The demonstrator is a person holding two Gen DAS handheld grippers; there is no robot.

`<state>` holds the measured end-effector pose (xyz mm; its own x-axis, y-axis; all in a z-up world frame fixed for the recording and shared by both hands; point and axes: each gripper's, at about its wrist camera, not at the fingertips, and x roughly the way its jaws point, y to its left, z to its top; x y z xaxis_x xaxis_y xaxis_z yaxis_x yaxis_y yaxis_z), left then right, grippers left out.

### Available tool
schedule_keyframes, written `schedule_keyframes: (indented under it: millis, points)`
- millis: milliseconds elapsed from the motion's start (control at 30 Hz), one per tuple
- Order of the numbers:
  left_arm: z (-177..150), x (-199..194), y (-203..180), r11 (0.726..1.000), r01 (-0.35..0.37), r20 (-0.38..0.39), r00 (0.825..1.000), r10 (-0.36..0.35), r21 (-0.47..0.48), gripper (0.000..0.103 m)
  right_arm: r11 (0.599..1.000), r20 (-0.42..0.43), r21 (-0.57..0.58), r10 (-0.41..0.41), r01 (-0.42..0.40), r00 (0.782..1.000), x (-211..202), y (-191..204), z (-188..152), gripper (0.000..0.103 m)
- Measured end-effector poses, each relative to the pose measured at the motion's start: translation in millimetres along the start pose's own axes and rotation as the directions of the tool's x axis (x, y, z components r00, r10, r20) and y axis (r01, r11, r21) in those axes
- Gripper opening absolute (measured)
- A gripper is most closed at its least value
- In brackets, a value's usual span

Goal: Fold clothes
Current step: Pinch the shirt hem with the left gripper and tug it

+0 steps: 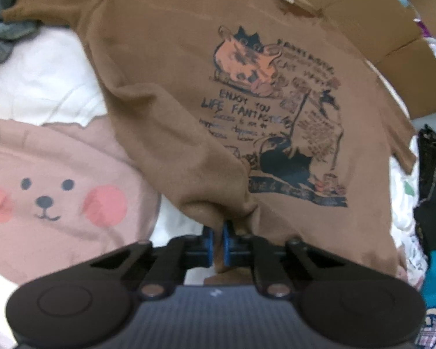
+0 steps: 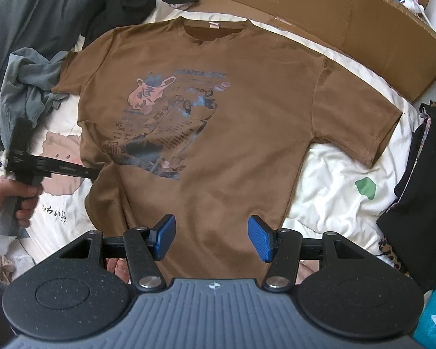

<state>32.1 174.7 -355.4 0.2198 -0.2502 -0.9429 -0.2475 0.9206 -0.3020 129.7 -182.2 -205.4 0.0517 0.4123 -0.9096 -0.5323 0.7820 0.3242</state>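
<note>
Blue-padded right gripper (image 2: 211,238) hovers, fingers spread, above the hem of a brown printed cotton T-shirt (image 2: 247,110) lying print-up on bedding, while the left gripper (image 1: 217,240) pinches its side edge, seemingly mid-fold, needing an inward carry.

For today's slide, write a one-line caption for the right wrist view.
Open right gripper hovers over the brown T-shirt's hem while the left gripper pinches its side edge on the bed.
</note>
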Motion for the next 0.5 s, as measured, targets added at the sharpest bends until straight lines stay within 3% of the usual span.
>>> schedule_keyframes:
  millis: [333,500]
  points:
    - [-12,-56,7,0.998,0.06,0.09,0.994,-0.059,-0.002,0.0,1.0,0.009,-0.028,0.012,-0.012,1.0,-4,11,4,0.062]
    - [-18,-41,23,0.999,0.023,0.043,0.999,-0.022,-0.026,0.003,1.0,-0.006,-0.03,0.008,-0.008,1.0,-1,13,1,0.062]
